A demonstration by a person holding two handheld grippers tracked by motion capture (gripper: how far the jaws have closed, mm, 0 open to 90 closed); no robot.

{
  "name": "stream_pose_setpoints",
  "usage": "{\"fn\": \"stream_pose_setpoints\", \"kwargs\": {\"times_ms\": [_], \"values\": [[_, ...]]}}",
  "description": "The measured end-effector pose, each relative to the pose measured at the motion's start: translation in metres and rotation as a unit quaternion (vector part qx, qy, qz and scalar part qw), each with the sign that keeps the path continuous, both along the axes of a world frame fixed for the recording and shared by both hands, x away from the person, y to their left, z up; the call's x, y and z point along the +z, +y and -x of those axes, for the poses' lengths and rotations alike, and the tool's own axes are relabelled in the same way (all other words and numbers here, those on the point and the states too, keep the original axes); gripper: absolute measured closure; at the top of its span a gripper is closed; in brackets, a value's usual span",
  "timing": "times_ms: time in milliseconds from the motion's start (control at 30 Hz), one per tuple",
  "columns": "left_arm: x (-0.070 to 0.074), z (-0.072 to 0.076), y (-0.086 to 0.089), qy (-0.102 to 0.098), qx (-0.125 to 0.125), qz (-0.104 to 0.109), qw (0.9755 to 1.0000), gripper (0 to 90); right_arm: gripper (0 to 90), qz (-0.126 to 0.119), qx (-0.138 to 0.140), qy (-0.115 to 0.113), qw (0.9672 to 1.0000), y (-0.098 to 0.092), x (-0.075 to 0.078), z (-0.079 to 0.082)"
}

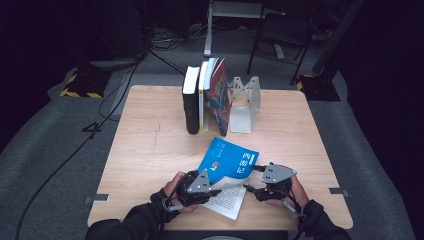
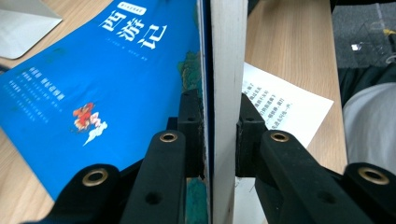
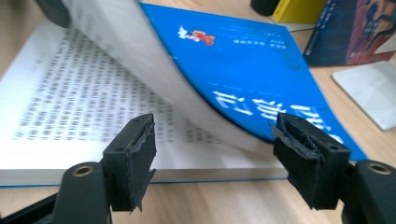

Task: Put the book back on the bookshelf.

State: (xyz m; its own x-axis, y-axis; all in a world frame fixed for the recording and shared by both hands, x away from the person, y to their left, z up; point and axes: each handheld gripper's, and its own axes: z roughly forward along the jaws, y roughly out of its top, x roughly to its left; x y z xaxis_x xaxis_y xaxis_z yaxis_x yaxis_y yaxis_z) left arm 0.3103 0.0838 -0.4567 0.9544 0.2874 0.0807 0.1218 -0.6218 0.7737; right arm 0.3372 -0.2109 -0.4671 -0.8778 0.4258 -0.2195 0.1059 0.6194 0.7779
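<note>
The blue book point(image 1: 227, 162) lies on the near middle of the desk point(image 1: 145, 150), partly opened: its front cover and a sheaf of pages are lifted and curled upward, while the lower pages point(image 1: 227, 200) lie flat with printed text showing. White characters and a small red-and-white figure mark the blue cover.

The left claw point(image 1: 216, 191) pinches the raised cover and the pages beneath it; in the left gripper view its 2 black jaws press from either side on the blue cover and the white page block point(image 2: 228, 93), which stands on edge between them. The right claw point(image 1: 250, 190) sits just beside the book's near right edge, its jaws spread. In the right gripper view the curled cover point(image 3: 243, 70) arches between and beyond the 2 pads point(image 3: 133, 158), which touch nothing.

Farther back on the desk stand several upright books point(image 1: 205, 97), a black one at the left, then a yellow-spined one, then a leaning colourful one. Just right of them stands a grey metal bookend point(image 1: 245, 102). A chair point(image 1: 280, 35) stands on the grey floor beyond the desk.
</note>
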Motion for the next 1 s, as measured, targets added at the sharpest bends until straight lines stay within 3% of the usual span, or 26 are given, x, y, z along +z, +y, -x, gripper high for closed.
{"fn": "stream_pose_setpoints", "kwargs": {"times_ms": [133,233,433,600,700,767,867,1000], "values": [[0.002,0.001,0.010,-0.001,0.005,0.000,1.0000,77.9,32.9,0.006,-0.017,-0.009,0.9998,0.000,-0.001,-0.009],[0.003,0.001,0.020,0.002,0.011,0.002,0.9999,78.0,32.0,-0.010,-0.024,0.001,0.9997,-0.003,-0.002,-0.017],[0.004,0.000,0.035,0.005,0.019,-0.002,0.9998,78.0,30.6,-0.001,-0.029,-0.019,0.9994,0.000,0.000,-0.021],[0.003,-0.001,0.052,0.014,0.030,0.000,0.9995,76.8,29.6,-0.006,-0.026,-0.015,0.9995,0.002,0.001,-0.026],[0.002,-0.001,0.058,0.019,0.035,-0.001,0.9992,75.6,30.6,0.005,-0.020,-0.018,0.9996,0.007,-0.001,-0.028],[0.001,-0.002,0.064,0.020,0.041,-0.008,0.9989,74.9,38.9,0.015,-0.005,-0.017,0.9997,0.012,-0.002,-0.031],[-0.002,-0.001,0.069,0.016,0.058,-0.018,0.9980,68.7,53.2,0.010,0.022,-0.015,0.9996,0.016,0.000,-0.030],[-0.006,-0.001,0.077,0.028,0.091,-0.018,0.9953,57.1,60.9,0.025,0.035,-0.037,0.9984,0.022,0.002,-0.026]]}}
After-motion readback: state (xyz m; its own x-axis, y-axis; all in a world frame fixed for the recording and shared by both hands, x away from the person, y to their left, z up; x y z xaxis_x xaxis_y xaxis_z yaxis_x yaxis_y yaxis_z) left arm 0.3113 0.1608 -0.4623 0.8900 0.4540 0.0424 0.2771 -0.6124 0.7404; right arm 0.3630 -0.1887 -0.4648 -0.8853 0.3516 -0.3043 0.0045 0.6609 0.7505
